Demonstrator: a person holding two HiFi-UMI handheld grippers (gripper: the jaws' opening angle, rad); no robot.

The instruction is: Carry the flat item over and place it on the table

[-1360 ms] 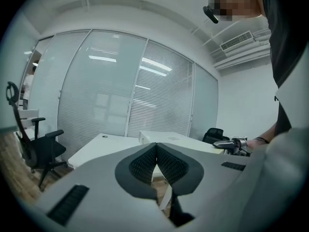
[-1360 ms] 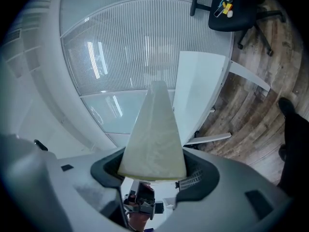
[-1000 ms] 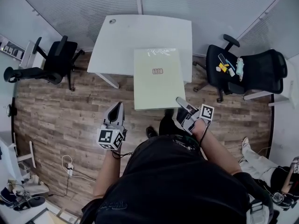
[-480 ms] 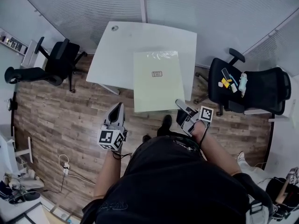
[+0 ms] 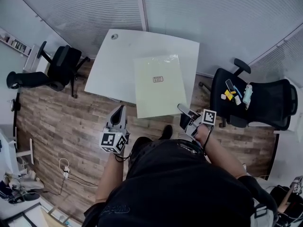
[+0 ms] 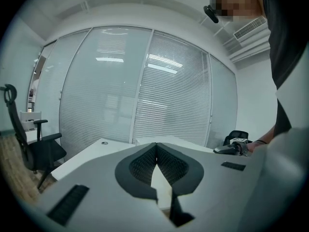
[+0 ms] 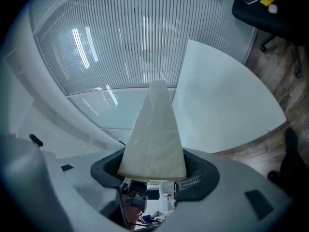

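Two grippers are in my hands, and only one carries anything. My right gripper (image 5: pixel 184 112) is clamped on the near right corner of the pale green board (image 5: pixel 156 98); in the right gripper view the board's edge sits squarely between the jaws, which stand wide apart around it, and the sheet stretches away from me. From above, most of the board lies over the right part of the white table (image 5: pixel 118 51), while its near edge juts past the table's near edge over the wooden floor (image 5: pixel 61 117). I cannot tell whether the board touches the tabletop or is held just above it. A small reddish label (image 5: pixel 158 79) shows near the middle of the board. My left gripper (image 5: pixel 119 110) is well to the left of the board, near its near left corner but apart from it, over the floor; in the left gripper view its jaws meet at the tips with nothing between them. One black office chair (image 5: pixel 64 63) stands off the table's left end, and another black chair (image 5: pixel 260 98) stands to the right, with a few small items (image 5: pixel 235 91) on its seat.
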